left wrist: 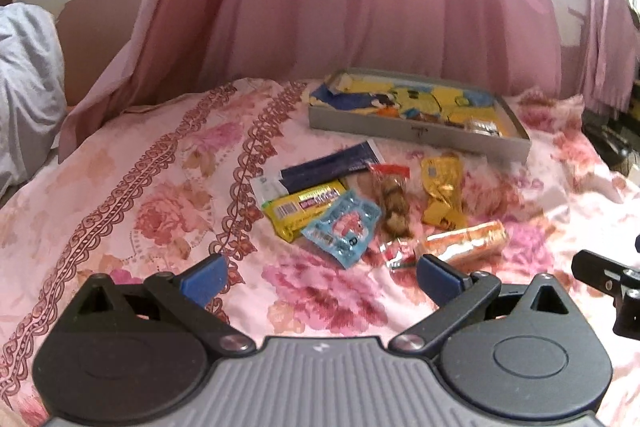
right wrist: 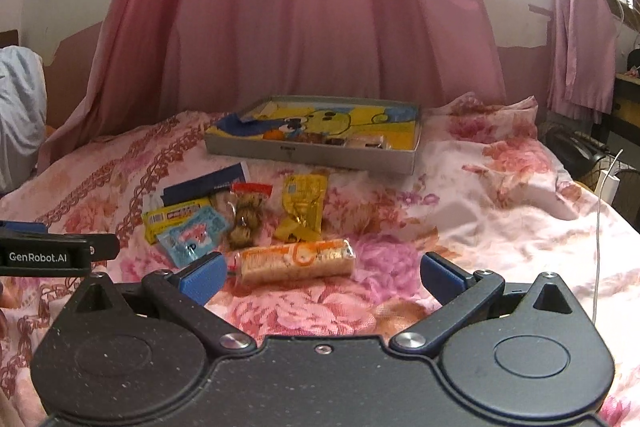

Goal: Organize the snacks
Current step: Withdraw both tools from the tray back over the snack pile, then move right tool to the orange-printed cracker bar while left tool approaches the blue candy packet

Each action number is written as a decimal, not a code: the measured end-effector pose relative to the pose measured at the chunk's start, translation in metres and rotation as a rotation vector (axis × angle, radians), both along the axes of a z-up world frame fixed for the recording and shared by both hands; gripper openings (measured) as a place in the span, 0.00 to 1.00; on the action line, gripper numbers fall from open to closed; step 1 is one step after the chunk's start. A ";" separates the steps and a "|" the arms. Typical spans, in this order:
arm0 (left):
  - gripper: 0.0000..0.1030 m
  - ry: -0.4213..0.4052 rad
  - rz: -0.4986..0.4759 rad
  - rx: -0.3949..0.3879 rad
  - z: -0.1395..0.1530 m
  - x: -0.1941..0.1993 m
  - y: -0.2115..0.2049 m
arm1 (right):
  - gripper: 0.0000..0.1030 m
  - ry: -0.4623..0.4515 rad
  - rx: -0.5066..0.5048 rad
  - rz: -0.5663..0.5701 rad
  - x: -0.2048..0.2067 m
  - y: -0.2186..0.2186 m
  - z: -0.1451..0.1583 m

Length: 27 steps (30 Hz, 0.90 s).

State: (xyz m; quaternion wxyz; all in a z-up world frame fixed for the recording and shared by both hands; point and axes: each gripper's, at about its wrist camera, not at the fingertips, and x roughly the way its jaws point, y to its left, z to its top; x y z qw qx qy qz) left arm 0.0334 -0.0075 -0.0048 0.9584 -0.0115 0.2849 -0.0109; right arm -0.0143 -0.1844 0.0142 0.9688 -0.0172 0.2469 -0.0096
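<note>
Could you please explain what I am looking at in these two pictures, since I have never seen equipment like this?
These are two hand-held grippers, one in each of a person's hands, each with a fisheye camera looking forward along its two blue-tipped fingers. One picture comes from the left gripper, the other from the right gripper. Both stand open and hold nothing.

Ahead is a bed with a floral cover and pink curtains behind. Loose snacks lie in a cluster on it: an orange cracker roll nearest, a light blue packet, a yellow bar, a dark blue wrapper, a clear bag of brown pieces and a gold pouch. Further back sits a shallow grey tin with a yellow cartoon lining, already holding a few snacks. The rest presumably go there.
</note>
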 end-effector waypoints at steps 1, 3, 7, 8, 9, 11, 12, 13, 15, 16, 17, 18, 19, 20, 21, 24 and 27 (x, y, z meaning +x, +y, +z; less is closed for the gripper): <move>1.00 0.008 -0.009 0.009 0.000 0.001 -0.001 | 0.99 0.005 -0.002 0.002 0.001 0.000 -0.001; 1.00 0.020 -0.024 0.025 0.000 0.003 -0.004 | 0.99 0.015 -0.005 0.003 0.002 0.000 -0.004; 1.00 0.055 -0.052 0.043 -0.002 0.010 -0.006 | 0.99 0.042 -0.007 0.005 0.007 0.000 -0.009; 1.00 0.070 -0.061 0.040 -0.003 0.012 -0.007 | 0.99 0.046 -0.007 0.007 0.008 0.000 -0.010; 1.00 0.090 -0.075 0.036 -0.004 0.015 -0.006 | 0.99 0.051 -0.008 0.010 0.009 0.000 -0.011; 1.00 0.135 -0.113 0.029 -0.006 0.022 -0.006 | 0.99 0.064 -0.010 0.013 0.012 0.001 -0.013; 1.00 0.151 -0.131 0.027 -0.008 0.025 -0.006 | 0.99 0.069 -0.011 0.015 0.013 0.001 -0.014; 1.00 0.162 -0.143 0.028 -0.008 0.028 -0.005 | 0.99 0.075 -0.012 0.017 0.014 0.002 -0.015; 1.00 0.176 -0.160 0.042 -0.009 0.034 -0.004 | 0.99 0.086 -0.014 0.019 0.016 0.002 -0.017; 1.00 0.176 -0.164 0.052 -0.009 0.037 -0.004 | 0.99 0.092 -0.016 0.020 0.018 0.002 -0.018; 1.00 0.173 -0.168 0.066 -0.008 0.040 -0.003 | 0.99 0.097 -0.017 0.022 0.019 0.002 -0.018; 1.00 0.171 -0.172 0.076 -0.009 0.042 -0.003 | 0.99 0.102 -0.020 0.027 0.022 0.002 -0.020; 1.00 0.169 -0.177 0.086 -0.009 0.045 -0.003 | 0.99 0.107 -0.025 0.030 0.025 0.002 -0.021; 1.00 0.166 -0.181 0.094 -0.009 0.048 -0.002 | 0.99 0.113 -0.036 0.030 0.027 0.002 -0.022; 1.00 0.162 -0.183 0.095 -0.009 0.050 -0.001 | 0.99 0.116 -0.047 0.030 0.030 0.002 -0.023; 1.00 0.150 -0.174 0.042 -0.013 0.054 0.004 | 0.99 0.129 -0.078 0.048 0.040 0.001 -0.026; 1.00 0.167 -0.160 -0.001 -0.019 0.059 0.009 | 0.99 0.135 -0.095 0.084 0.050 0.000 -0.026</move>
